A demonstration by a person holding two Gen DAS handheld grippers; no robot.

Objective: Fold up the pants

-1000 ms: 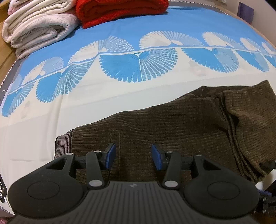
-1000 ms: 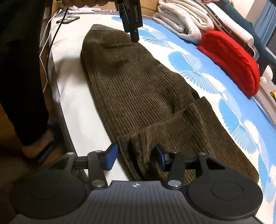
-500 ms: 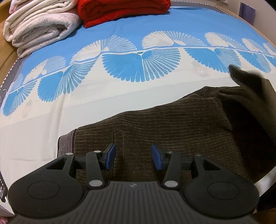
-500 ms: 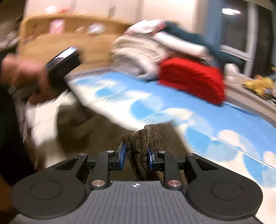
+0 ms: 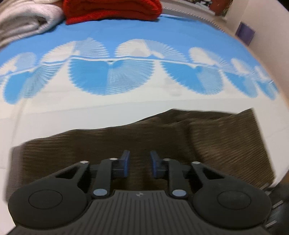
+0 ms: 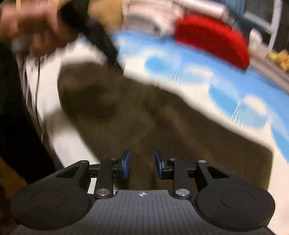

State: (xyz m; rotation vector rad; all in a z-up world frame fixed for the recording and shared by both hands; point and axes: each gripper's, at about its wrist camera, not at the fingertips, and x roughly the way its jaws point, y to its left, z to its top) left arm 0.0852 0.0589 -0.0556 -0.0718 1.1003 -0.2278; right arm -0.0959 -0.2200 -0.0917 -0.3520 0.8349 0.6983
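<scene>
Two open grippers (no legible writing), left gripper (image 5: 139, 163), right gripper (image 6: 142, 163), pants (image 5: 162, 137)

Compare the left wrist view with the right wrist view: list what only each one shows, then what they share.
Only the left wrist view: the left gripper up close, open over the brown corduroy pants, and a purple patch on the wall.

Only the right wrist view: the right gripper, open, the person's hand holding the other gripper's handle, a window frame, and something yellow at the edge, too blurred to identify.

Both: the pants, the blue-and-white bedspread, the red folded fabric and pale folded blankets.
</scene>
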